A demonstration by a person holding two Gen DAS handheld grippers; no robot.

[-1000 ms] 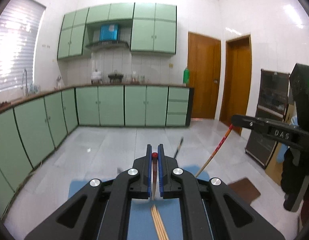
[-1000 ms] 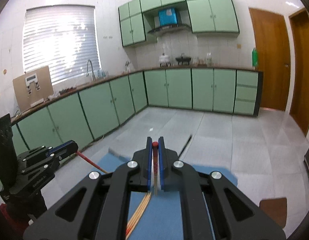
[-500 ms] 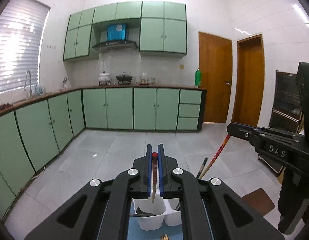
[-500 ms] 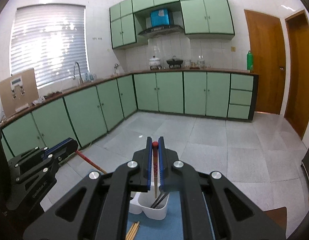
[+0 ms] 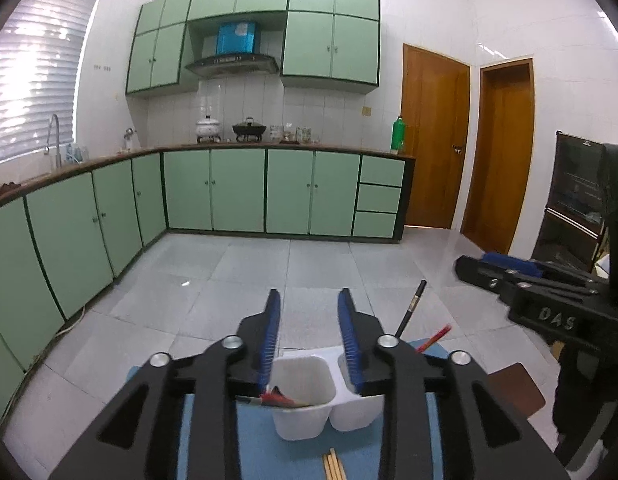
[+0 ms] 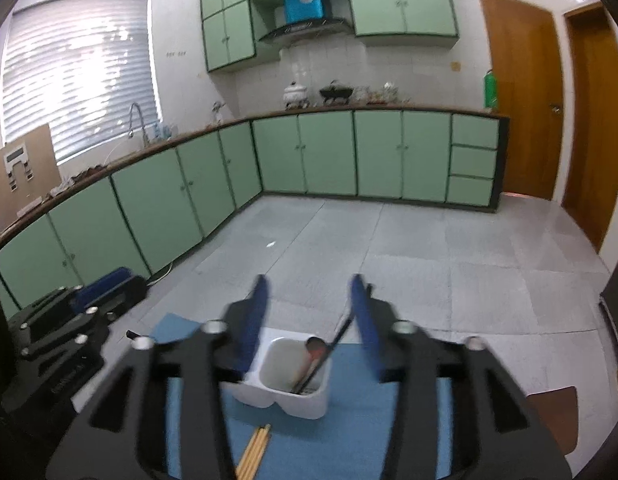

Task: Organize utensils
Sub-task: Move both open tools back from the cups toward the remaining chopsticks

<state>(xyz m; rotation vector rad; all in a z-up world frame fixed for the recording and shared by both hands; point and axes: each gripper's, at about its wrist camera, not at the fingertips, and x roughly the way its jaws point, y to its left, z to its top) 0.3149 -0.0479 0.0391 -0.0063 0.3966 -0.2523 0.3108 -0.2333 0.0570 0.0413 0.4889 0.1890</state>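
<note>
A white two-compartment holder (image 5: pixel 309 420) (image 6: pixel 313 402) stands on a blue mat (image 5: pixel 261 448) (image 6: pixel 349 432). My left gripper (image 5: pixel 309 308) is open and empty above the holder's left compartment, where a red chopstick (image 5: pixel 281 399) lies. My right gripper (image 6: pixel 309 292) is open and empty above the right compartment, which holds a red chopstick (image 6: pixel 315 356) and a black chopstick (image 6: pixel 333 344). A black chopstick (image 5: pixel 411 312) and a red one (image 5: pixel 435 336) stick up from the right compartment. Wooden chopsticks (image 5: pixel 333 464) (image 6: pixel 255 446) lie on the mat in front of the holder.
The mat's table has a brown corner (image 5: pixel 517 388) at the right. The right gripper's body (image 5: pixel 549 312) shows at right in the left view; the left gripper's body (image 6: pixel 61 328) shows at left in the right view. Green kitchen cabinets (image 5: pixel 237 196) line the far walls.
Both grippers were shut on red chopsticks and have now opened. The chopsticks have dropped into the holder's compartments. Both cameras have tilted down over the holder.
</note>
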